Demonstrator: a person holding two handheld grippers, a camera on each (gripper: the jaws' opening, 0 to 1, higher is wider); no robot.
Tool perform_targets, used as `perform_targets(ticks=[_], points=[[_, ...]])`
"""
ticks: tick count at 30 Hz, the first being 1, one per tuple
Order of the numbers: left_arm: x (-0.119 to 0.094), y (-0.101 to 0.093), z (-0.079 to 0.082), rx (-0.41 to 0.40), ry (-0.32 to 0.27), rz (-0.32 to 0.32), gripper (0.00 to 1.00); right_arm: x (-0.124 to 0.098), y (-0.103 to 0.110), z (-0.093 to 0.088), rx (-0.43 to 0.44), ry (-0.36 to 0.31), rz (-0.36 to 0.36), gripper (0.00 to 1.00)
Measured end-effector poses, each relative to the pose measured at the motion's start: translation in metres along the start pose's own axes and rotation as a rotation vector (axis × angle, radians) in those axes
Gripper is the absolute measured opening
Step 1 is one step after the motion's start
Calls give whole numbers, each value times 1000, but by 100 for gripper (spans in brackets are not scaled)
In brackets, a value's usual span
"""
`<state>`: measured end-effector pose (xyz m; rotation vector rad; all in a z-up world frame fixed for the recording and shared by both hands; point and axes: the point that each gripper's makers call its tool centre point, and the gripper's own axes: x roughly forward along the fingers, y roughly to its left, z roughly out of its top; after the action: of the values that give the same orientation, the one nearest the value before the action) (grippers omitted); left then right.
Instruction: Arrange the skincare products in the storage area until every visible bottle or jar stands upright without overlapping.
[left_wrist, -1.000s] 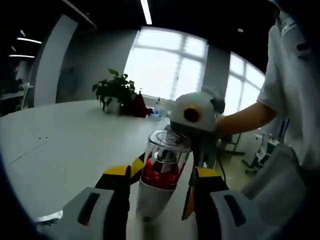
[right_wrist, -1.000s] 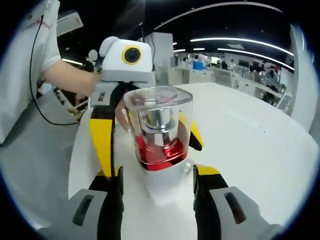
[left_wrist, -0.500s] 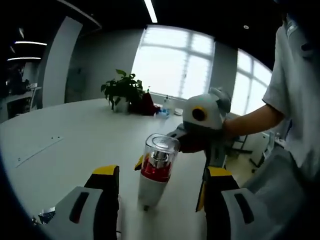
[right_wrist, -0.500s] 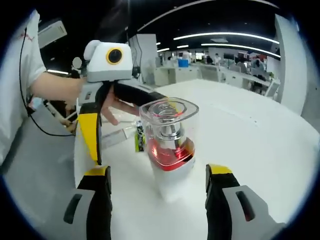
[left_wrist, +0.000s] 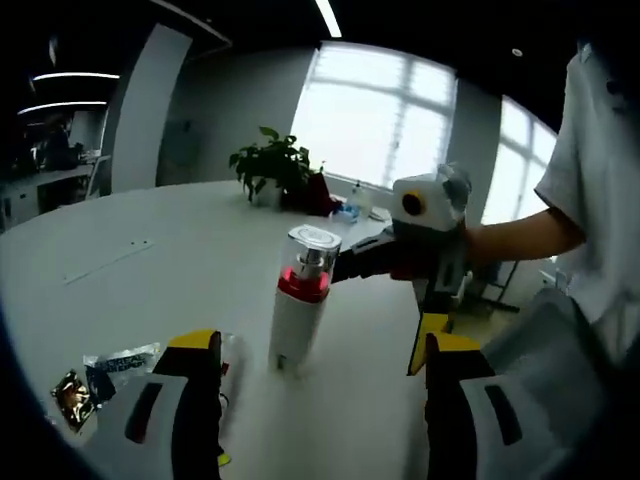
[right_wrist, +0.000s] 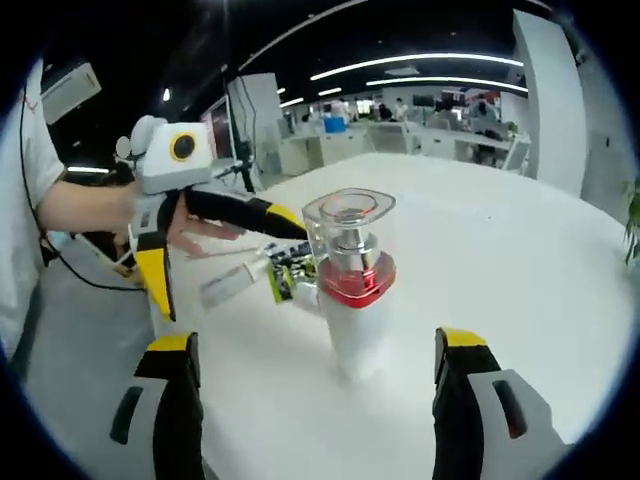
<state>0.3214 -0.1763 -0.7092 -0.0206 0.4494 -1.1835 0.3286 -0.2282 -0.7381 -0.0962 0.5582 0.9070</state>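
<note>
looking at the big white table (left_wrist: 150, 270) first, since it takes up most of both views. it's an office space with a window and a potted plant (left_wrist: 272, 170) at the far edge, well away from the action.

next down in size, the pump bottle (left_wrist: 299, 312): white body, red collar, clear cap. it stands upright on the table on its own, nothing touching it. in the right gripper view the same bottle sits between the jaws but clear of both.

left gripper (left_wrist: 318, 400) has its jaws spread wide with nothing between them, bottle just ahead and apart. right gripper (right_wrist: 318, 385) is the same deal, jaws wide apart and let go, bottle standing free in the gap. each gripper shows up in the other's view too, held in the person's hand.

smallest stuff: some flat sachets (left_wrist: 100, 370) lying on the table by the left gripper's left jaw, and in the right gripper view a small tube (right_wrist: 235, 282) lying flat beside green-and-dark packets (right_wrist: 290, 278), just behind the bottle.

my read is the bottle step looks done, it's up and released. next move is probably going for that lying tube: swing a gripper over, close on it along its body, and stand it up beside the bottle without knocking it over. can't tell if the tube even has a flat end to stand on.
</note>
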Motion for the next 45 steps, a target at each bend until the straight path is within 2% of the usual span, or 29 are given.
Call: perform_targets(ticks=[2, 5, 8, 12, 16, 24, 28, 31, 38, 45], points=[[-8, 2, -6, -16, 12, 30, 85, -1, 5, -1, 6, 6, 2, 99], [-19, -4, -10, -47, 6, 55, 85, -1, 7, -6, 10, 23, -4, 99], [-30, -4, -12, -77, 0, 73, 86, -3, 10, -5, 32, 20, -11, 99], [-46, 2, -12, -104, 4, 135, 92, -8, 12, -3, 43, 22, -31, 100], [-60, 2, -14, -124, -2, 168, 93, -14, 23, -4, 40, 26, -36, 100], [-89, -7, -31, -191, 28, 238, 96, -20, 44, -3, 99, -8, -50, 100], [-107, -8, -38, -221, 16, 289, 99, -23, 52, -2, 107, -22, -52, 100], [-125, -10, -41, -253, -15, 338, 99, -25, 57, -3, 123, -34, -50, 100], [-151, -15, -53, -269, -23, 400, 99, -33, 63, -6, 139, -47, -52, 100], [-163, -19, -57, -261, -14, 442, 99, -40, 67, -9, 150, -45, -61, 100]])
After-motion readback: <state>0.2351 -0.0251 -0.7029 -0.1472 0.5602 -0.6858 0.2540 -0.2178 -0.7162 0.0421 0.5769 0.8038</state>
